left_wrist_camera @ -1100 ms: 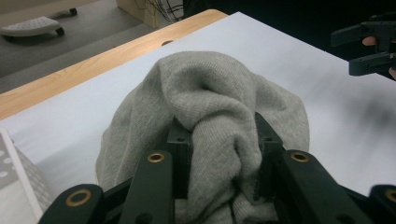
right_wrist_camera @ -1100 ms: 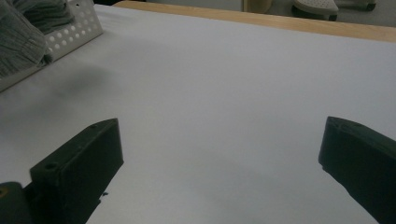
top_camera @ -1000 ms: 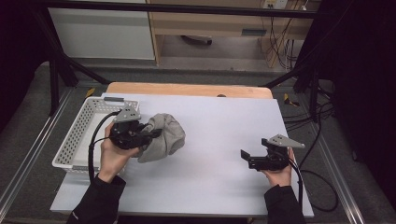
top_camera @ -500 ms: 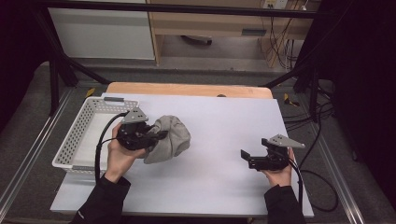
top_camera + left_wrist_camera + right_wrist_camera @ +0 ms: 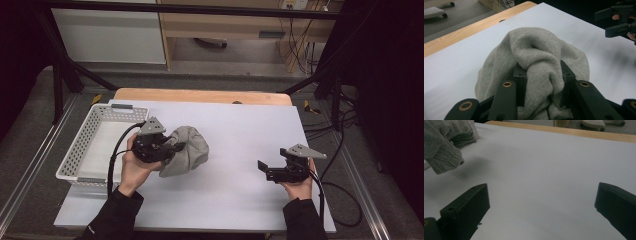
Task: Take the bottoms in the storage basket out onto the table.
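Cloth: we see grey knit cloth bunched on the table, just right of the white basket.
Left gripper: clamped on cloth.
Right gripper: jaws apart, well right of basket.

No legible text or labels

You've got a grey knitted cloth bunched into a rumpled mound, a thick fold of it pinched tight, its ribbed cuff hanging just above the white table, just beside the white basket.
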Demonstrator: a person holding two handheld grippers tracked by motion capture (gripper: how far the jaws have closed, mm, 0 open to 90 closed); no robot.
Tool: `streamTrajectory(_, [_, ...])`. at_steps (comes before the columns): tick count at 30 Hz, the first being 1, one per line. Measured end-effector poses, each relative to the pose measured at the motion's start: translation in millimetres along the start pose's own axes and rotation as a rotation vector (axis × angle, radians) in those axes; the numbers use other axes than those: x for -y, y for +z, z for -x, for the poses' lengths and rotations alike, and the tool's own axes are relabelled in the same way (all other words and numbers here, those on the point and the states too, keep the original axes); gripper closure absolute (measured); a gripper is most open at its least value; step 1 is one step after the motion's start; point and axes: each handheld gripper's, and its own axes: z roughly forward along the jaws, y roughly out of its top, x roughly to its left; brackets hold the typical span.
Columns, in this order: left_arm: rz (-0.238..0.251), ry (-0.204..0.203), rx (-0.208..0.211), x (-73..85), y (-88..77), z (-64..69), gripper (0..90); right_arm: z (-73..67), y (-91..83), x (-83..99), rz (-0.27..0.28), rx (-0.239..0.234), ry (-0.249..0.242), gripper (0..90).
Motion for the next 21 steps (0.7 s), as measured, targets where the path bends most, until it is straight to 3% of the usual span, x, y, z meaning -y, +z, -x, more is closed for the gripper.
streamTrajectory(21, [-0.027, 0.01, 0.03, 10.1, 24.6, 6.6, 66.7, -0.3, 0.3, 0.3, -0.003, 0.0, -0.001, 0.1])
